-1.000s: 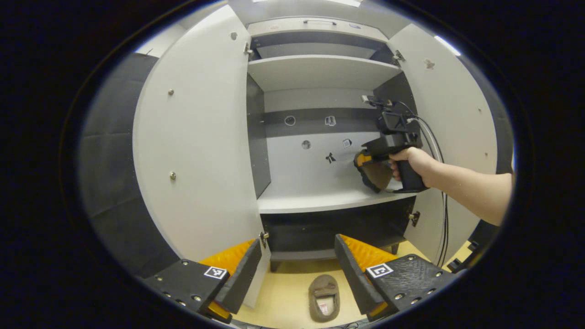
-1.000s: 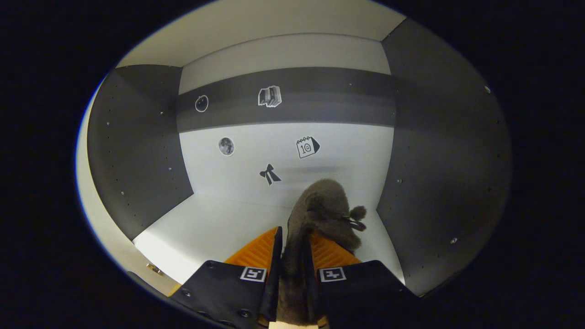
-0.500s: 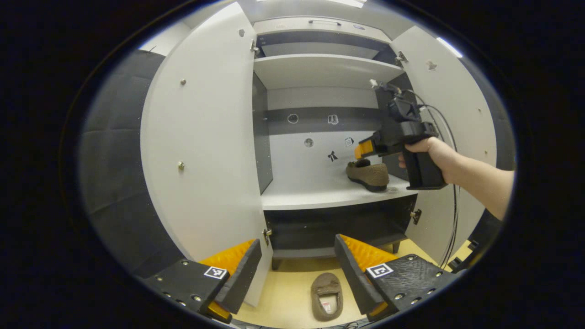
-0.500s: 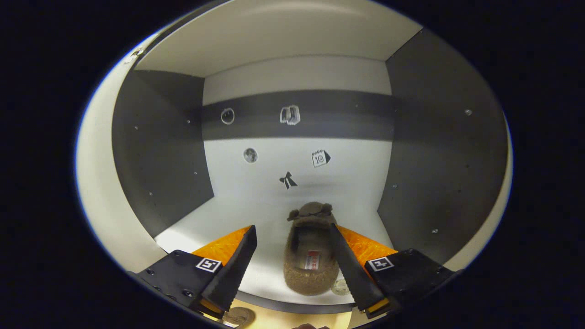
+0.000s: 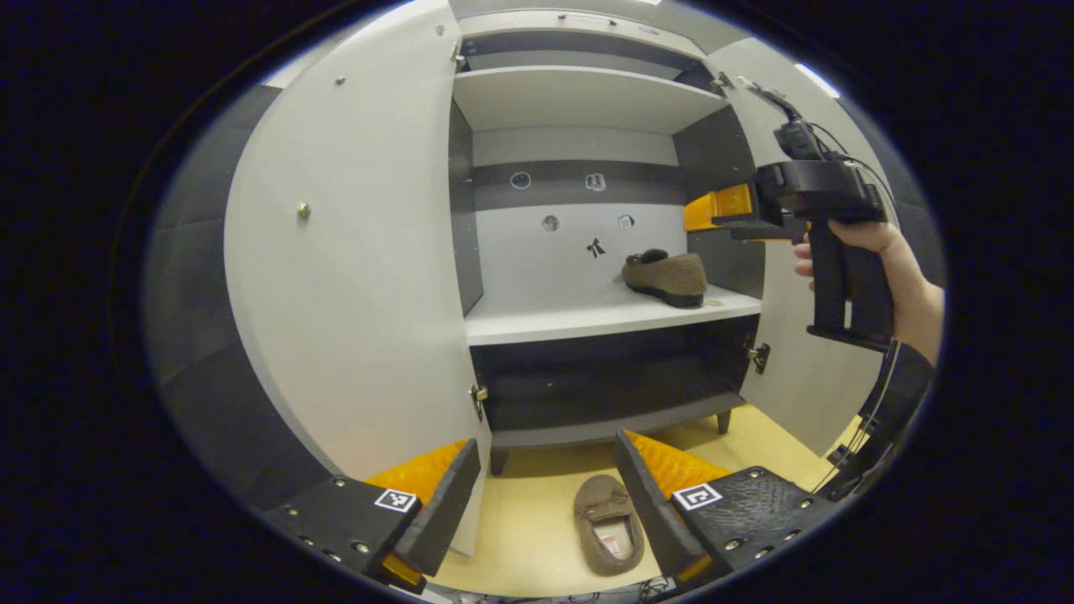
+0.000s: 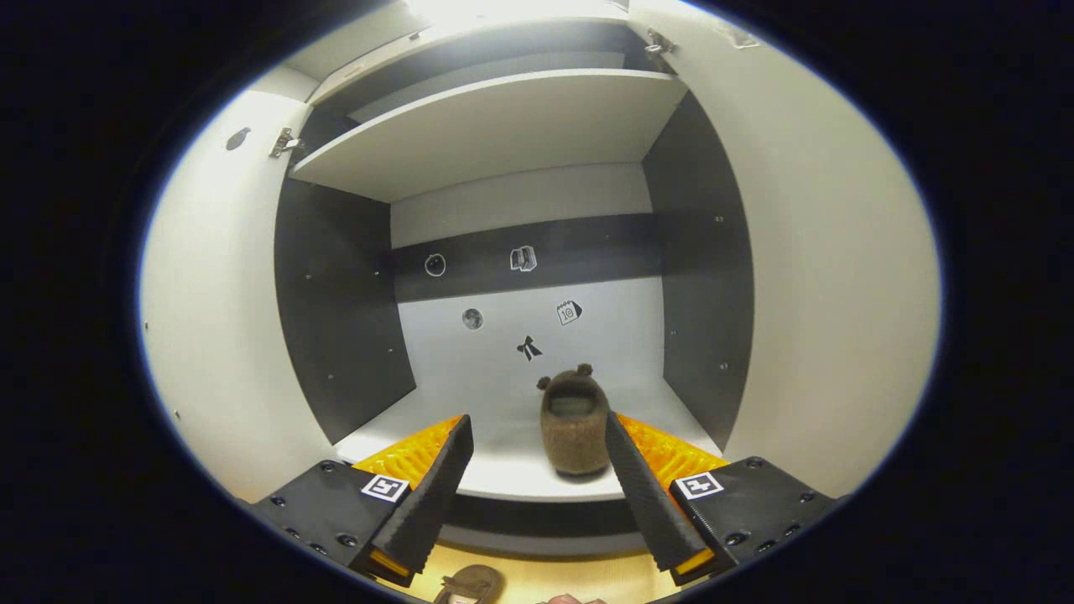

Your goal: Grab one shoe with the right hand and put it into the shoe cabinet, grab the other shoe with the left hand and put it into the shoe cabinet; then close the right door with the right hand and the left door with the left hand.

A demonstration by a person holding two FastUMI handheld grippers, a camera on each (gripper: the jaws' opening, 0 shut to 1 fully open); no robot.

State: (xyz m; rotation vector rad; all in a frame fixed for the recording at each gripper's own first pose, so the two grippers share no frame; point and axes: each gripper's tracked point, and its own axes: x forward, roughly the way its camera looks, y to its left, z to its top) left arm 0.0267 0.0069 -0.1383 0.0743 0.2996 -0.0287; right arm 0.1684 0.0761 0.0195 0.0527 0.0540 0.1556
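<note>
Two brown fuzzy shoes are lying in different places: one shoe [image 5: 665, 276] is sitting on the middle shelf [image 5: 587, 317] of the shoe cabinet [image 5: 579, 92], near its right side wall, and the other shoe [image 5: 609, 524] is lying on the yellowish floor [image 5: 529, 537] in front of the cabinet, its opening turned up. In the right gripper view the shelved shoe [image 6: 575, 417] is showing its heel toward the camera, between the two fingers of the right tool [image 6: 535, 478] but beyond them, and the jaws are standing wide apart with nothing in them. In the left gripper view a hand [image 5: 894, 268] is holding that right tool [image 5: 713, 210] up beside the right door [image 5: 805, 369], apart from the shoe. The left tool [image 5: 545, 495] is hanging low before the cabinet with its jaws also spread, and the floor shoe is showing between its fingers. Both doors are standing open; the left door [image 5: 352, 252] is white with small metal studs. Several small stickers [image 6: 529, 347] are sitting on the back wall, a bow, a moon, books and a calendar page among them. Inside the floor shoe a small label is showing, but its writing is too small to read.
</note>
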